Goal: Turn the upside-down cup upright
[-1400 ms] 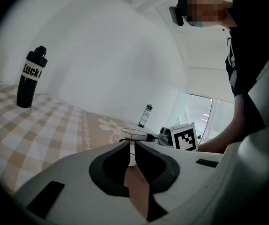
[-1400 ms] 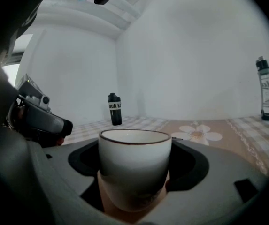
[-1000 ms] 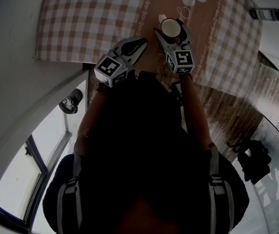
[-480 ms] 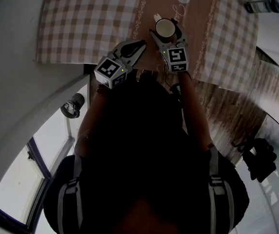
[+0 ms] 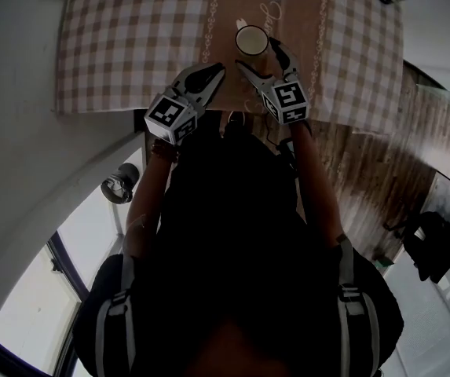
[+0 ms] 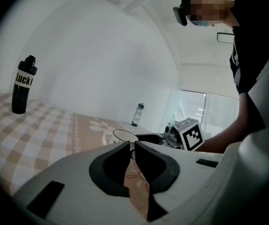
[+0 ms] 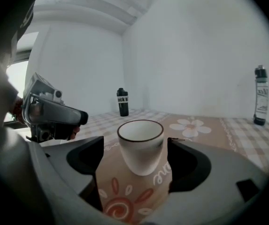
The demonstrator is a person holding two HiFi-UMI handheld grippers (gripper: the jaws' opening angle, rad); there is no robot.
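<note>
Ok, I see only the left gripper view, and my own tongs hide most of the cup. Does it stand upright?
Observer: Yes. The right gripper view shows the white cup on its base, mouth up, on the tablecloth.
Operator: Do the right tongs hold it?
Observer: No. The right tongs are open; the cup stands between the pads, and neither presses on it.
Operator: Is something inside it?
Observer: The head view looks into it: it seems empty.
</note>
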